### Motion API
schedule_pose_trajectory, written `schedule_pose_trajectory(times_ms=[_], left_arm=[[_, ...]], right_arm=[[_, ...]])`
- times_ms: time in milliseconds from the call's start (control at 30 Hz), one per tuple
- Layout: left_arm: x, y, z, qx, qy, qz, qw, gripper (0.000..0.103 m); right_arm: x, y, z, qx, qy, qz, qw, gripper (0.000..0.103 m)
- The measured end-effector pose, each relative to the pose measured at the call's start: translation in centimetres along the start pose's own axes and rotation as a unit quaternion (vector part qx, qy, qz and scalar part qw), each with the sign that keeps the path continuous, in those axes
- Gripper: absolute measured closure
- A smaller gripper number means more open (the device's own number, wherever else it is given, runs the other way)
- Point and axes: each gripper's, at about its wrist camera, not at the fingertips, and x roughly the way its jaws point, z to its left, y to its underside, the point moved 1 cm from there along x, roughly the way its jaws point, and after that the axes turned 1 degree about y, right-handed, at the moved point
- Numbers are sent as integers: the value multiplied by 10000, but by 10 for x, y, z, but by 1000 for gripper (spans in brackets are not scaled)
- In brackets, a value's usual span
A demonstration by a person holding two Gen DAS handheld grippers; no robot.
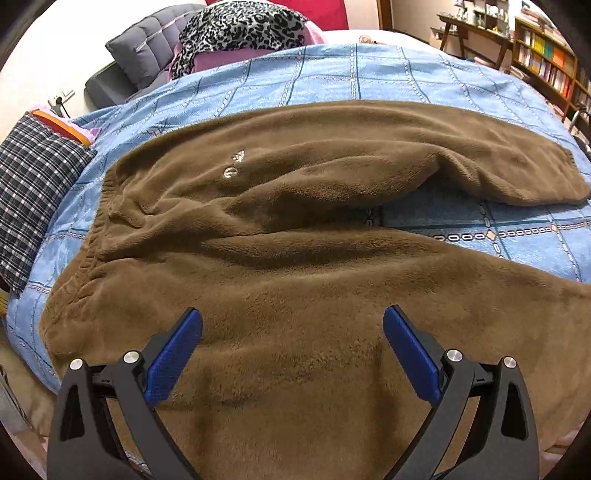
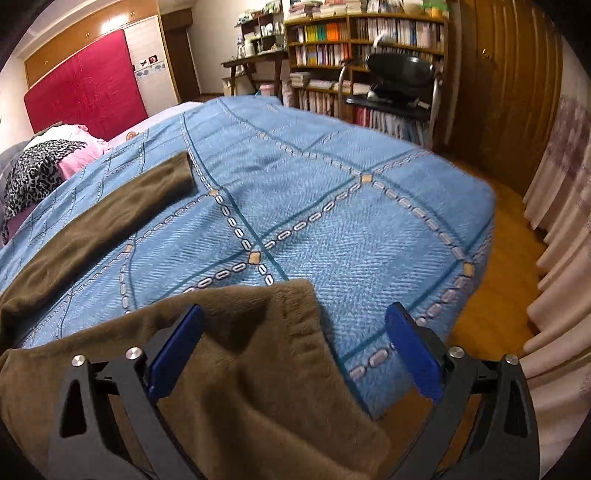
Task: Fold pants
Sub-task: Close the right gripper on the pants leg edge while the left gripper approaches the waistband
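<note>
Brown fleece pants (image 1: 280,236) lie spread flat on a blue patterned bedspread (image 1: 369,74), waistband at the left, the two legs running right with a gap between them. My left gripper (image 1: 291,332) is open and empty, hovering over the near leg close to the waist. In the right wrist view the near leg's cuff (image 2: 266,332) lies at the bed's near edge and the far leg (image 2: 122,214) stretches away at the left. My right gripper (image 2: 293,328) is open and empty over the near cuff, its left finger above the cloth.
A plaid pillow (image 1: 33,192) lies left of the waistband. Leopard-print and pink cloths (image 1: 236,33) and a grey cushion (image 1: 147,40) are at the bed's head. The bed's corner (image 2: 476,229) drops to a wooden floor (image 2: 491,306). Curtains (image 2: 561,229), a chair (image 2: 399,81) and bookshelves (image 2: 362,40) stand beyond.
</note>
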Motion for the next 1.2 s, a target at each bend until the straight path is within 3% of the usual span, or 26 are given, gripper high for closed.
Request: schedule_pose_trajectory(times_ms=[100,167,233,333,567,733,900,1000,1067,1200], left_arm=[[12,-2,1,-53,25,109,9999,6],[20,-3,2,-99,40,186,9998,6],[27,-5,4,-157,63,230,9996,6],[32,-8,4,-218,72,217,9995,6],[40,-24,4,-300,0,104,9995,6],[46,-32,7,-387,-13,61,9992,6],[64,-32,11,-473,-78,148,9987,5],[73,-32,17,-585,33,168,9981,5],[74,-33,18,-587,57,171,9981,5],[70,-35,18,-521,85,163,9985,5]], right_arm=[[13,-3,-2,8,-190,57,9998,15],[17,-5,2,-153,-222,61,9996,24],[20,-5,9,-327,-338,147,9988,54],[18,-7,18,-425,-366,175,9983,73],[-5,-36,40,-642,-169,-395,9970,75],[-1,-54,45,-653,-74,-513,9965,75],[32,-46,42,-692,186,-220,9972,75],[51,-35,32,-498,147,48,9986,75],[52,-31,31,-486,142,5,9987,74],[44,-38,33,-484,189,-32,9986,61]])
